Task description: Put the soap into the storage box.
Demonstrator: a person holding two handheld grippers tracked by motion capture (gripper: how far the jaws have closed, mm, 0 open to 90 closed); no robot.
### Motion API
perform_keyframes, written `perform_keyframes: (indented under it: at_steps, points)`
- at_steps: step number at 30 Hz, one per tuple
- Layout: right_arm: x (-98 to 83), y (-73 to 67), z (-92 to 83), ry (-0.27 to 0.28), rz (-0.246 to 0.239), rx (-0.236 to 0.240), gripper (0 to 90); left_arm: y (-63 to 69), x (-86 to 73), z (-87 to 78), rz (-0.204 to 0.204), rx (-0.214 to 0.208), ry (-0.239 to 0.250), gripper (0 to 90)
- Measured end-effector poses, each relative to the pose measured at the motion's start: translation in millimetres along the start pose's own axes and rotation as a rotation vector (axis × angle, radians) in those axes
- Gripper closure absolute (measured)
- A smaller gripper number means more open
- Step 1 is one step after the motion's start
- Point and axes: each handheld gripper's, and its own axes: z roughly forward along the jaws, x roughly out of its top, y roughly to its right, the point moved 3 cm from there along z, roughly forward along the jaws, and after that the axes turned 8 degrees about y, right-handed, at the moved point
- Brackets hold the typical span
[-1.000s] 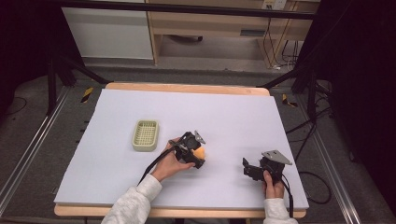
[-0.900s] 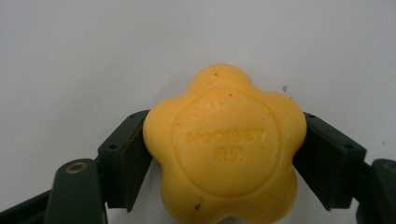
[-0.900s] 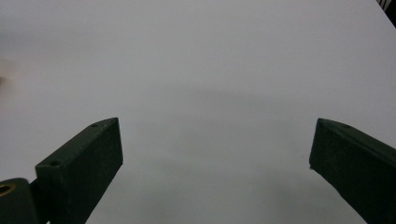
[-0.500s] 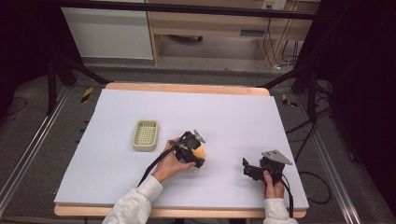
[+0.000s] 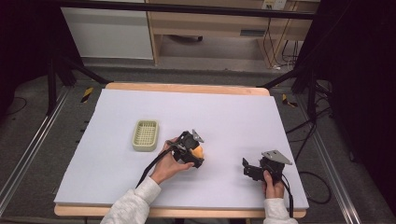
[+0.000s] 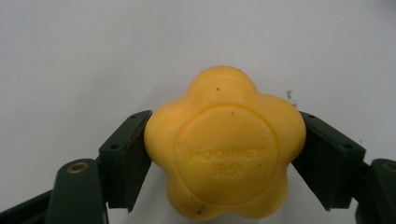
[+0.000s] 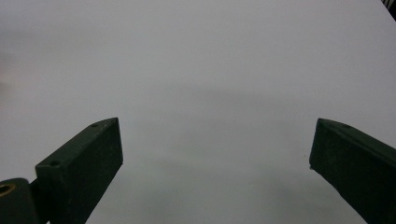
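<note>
Your left gripper (image 6: 224,154) is gripping the yellow soap (image 6: 225,147); the basket (image 5: 145,135), far-left, is awaiting it; your right gripper (image 7: 215,168) is resting with jaws open.

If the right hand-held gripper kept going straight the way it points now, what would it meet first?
Probably nothing but the white table surface. The right hand-held gripper has its jaws wide apart with bare surface ahead. In the high view it aims roughly towards the left hand-held gripper and its yellow flower-shaped soap, but whether they lie in line is unclear.

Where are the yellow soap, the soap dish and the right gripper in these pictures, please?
yellow soap (image 6: 225,149): left gripper view, its embossed face.
soap dish (image 5: 145,135): high view, its slatted centre.
right gripper (image 5: 246,166): high view, between its fingertips.
</note>
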Motion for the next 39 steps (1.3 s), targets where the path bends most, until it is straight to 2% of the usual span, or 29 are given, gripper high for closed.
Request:
perform_keyframes:
  at_steps: [11, 29, 39]
  points:
    - [0.0, -0.2, -0.1, -0.001, 0.001, 0.001, 3.1, -6.3, -2.9, -23.8, -0.003, 0.020, 0.014, 24.8]
    - [-0.1, -0.3, 0.0, -0.002, 0.000, 0.002, 3.1, -28.9, -15.9, -66.7, -0.078, 0.076, 0.091, 24.8]
    - [-0.1, -0.3, 0.0, -0.003, 0.001, 0.001, 3.1, -44.1, -30.4, -88.3, -0.117, 0.110, 0.105, 24.8]
